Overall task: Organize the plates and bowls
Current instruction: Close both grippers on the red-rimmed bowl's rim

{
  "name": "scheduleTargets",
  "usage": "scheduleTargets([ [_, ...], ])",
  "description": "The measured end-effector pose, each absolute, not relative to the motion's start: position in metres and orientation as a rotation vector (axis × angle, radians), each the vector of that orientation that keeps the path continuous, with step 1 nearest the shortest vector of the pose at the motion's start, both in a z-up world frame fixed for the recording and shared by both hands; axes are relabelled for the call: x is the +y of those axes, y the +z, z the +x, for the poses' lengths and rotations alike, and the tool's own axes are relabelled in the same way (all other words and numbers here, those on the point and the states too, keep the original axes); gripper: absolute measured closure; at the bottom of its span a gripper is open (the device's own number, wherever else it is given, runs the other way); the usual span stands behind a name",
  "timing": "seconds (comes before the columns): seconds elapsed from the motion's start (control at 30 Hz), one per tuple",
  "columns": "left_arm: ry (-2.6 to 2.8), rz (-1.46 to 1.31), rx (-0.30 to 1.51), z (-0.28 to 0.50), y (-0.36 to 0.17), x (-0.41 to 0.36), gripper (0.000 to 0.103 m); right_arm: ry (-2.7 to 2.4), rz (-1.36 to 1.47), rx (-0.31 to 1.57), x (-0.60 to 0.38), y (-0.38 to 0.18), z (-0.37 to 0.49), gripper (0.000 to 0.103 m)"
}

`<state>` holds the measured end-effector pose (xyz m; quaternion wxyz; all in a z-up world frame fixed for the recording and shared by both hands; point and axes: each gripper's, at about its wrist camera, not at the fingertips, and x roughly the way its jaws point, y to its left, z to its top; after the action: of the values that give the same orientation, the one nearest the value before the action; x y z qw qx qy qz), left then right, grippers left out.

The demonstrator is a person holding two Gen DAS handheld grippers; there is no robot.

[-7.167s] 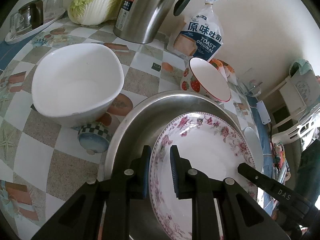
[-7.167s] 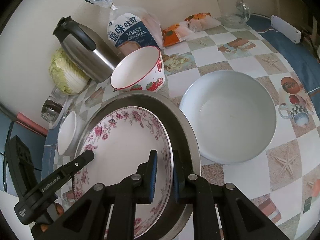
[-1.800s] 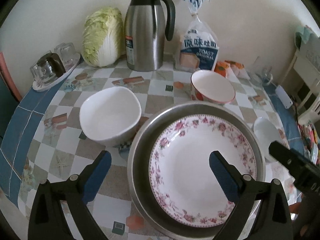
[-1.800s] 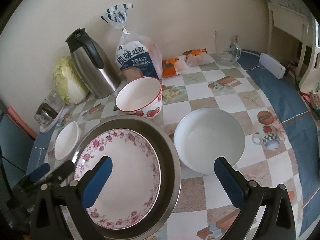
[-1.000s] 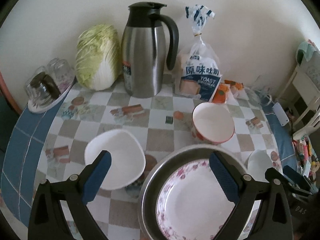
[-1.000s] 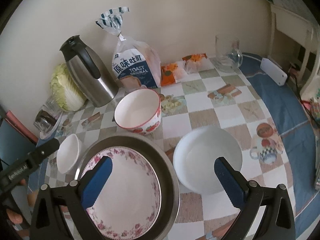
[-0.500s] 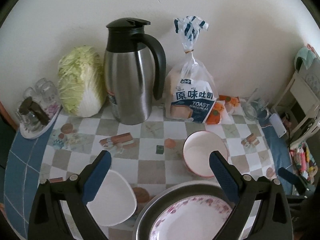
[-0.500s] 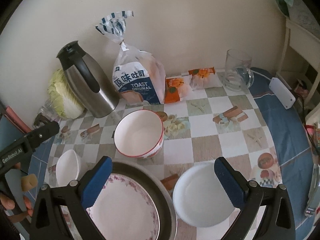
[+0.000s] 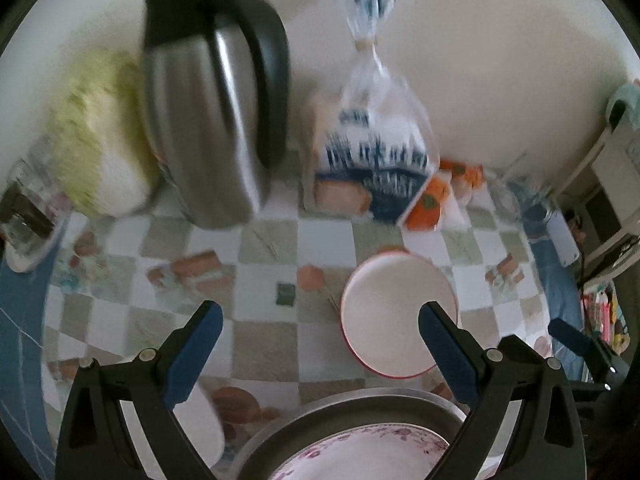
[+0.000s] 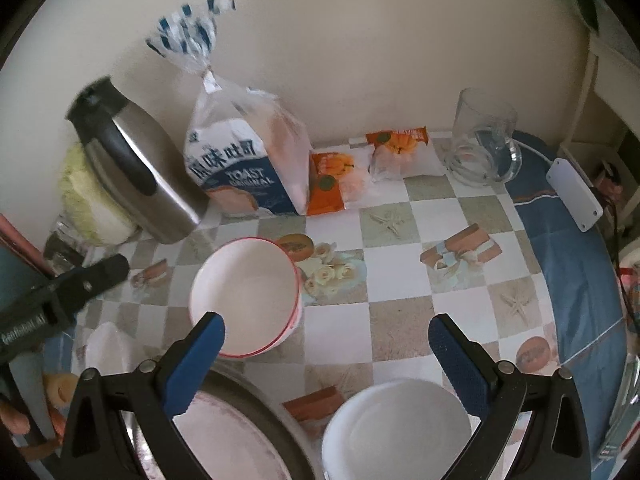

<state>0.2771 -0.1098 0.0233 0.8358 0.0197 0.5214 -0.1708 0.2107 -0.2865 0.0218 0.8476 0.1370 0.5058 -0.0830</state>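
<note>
Both grippers spread wide, holding nothing: left gripper (image 9: 320, 350) above the near edge of the table (image 9: 260, 344), right gripper (image 10: 326, 354) likewise. Flowered plate (image 9: 360, 456) lying inside a metal basin (image 9: 352, 404) at the bottom of the left view, its rim just short of a red-rimmed bowl (image 9: 398, 314) standing upright and empty on the checked cloth. Same bowl (image 10: 246, 298) in the right view, beside the basin (image 10: 248, 400). Plain white bowl (image 10: 396, 432), empty, near the right fingers (image 10: 460, 364). Small white dish (image 10: 106, 348) left of the basin. Against the wall: steel jug (image 9: 212, 120), cabbage (image 9: 92, 140), bag of toast bread (image 10: 248, 160), glass mug (image 10: 482, 140), empty.
</note>
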Motion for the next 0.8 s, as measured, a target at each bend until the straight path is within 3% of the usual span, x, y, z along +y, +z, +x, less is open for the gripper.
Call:
scheduleTargets([
  [0.17,-0.328,0.054,1.177,0.287,-0.012,-0.121,0.005,-0.182,0.289,1.116,-0.286,-0.005,0.223,0.003],
  [0.27,-0.327,0.034,1.207,0.293,-0.025,-0.121,0.005,-0.189,0.296,1.139,-0.285,-0.017,0.231,0.016],
  [0.43,-0.348,0.034,1.25,0.299,-0.041,-0.126,0.036,-0.175,0.303,1.171,-0.281,-0.033,0.243,0.032],
  [0.57,-0.382,-0.007,1.284,0.304,-0.052,-0.128,0.047,-0.154,0.325,1.185,-0.277,-0.042,0.249,0.039],
  [0.63,-0.391,-0.006,1.301,0.305,-0.059,-0.132,0.052,-0.142,0.324,1.193,-0.274,-0.045,0.252,0.053],
  [0.7,-0.4,-0.004,1.319,0.305,-0.066,-0.136,0.06,-0.131,0.319,1.205,-0.271,-0.049,0.254,0.057],
  [0.8,-0.403,-0.002,1.341,0.307,-0.074,-0.138,0.064,-0.11,0.314,1.217,-0.267,-0.055,0.259,0.063],
])
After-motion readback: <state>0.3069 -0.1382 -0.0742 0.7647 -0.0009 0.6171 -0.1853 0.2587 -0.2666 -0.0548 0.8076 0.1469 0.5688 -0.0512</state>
